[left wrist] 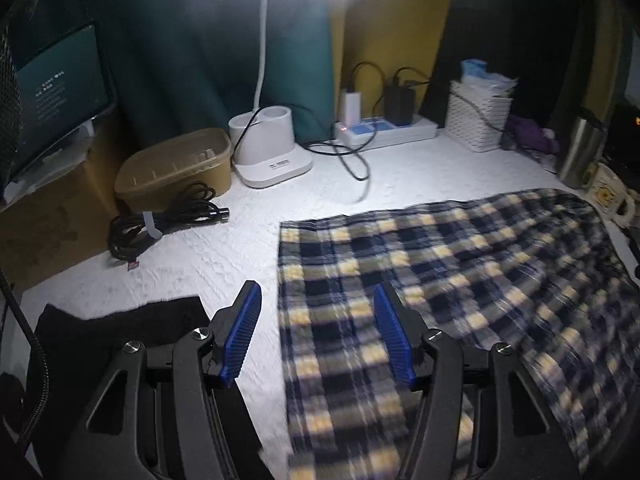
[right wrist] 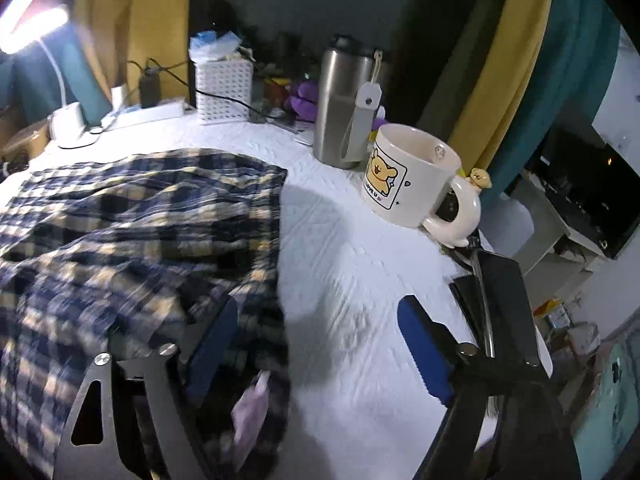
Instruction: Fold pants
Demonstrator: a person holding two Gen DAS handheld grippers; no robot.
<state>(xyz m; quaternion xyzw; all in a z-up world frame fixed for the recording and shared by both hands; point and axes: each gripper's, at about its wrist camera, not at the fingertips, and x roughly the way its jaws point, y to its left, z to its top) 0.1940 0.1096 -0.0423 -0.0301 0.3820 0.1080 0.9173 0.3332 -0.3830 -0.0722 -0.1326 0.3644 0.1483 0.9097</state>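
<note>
Plaid pants (left wrist: pixel 460 288) in navy, yellow and white lie spread on the white padded table (left wrist: pixel 208 256). My left gripper (left wrist: pixel 316 300) is open and empty, above the pants' left edge, one blue pad over bare table and the other over the cloth. In the right wrist view the pants (right wrist: pixel 132 232) fill the left half, rumpled, with a pale label (right wrist: pixel 252 408) at the near edge. My right gripper (right wrist: pixel 320 320) is open and empty over the pants' right edge, its left finger above the cloth, its right finger above bare table (right wrist: pixel 360 280).
A black cloth (left wrist: pixel 120 320) lies at front left. At the back stand a coiled black cable (left wrist: pixel 160 224), a tan tub (left wrist: pixel 176 168), a white lamp base (left wrist: pixel 272 148), a power strip (left wrist: pixel 384 128) and a white basket (left wrist: pixel 476 116). A steel tumbler (right wrist: pixel 344 108) and a bear mug (right wrist: pixel 412 176) stand right.
</note>
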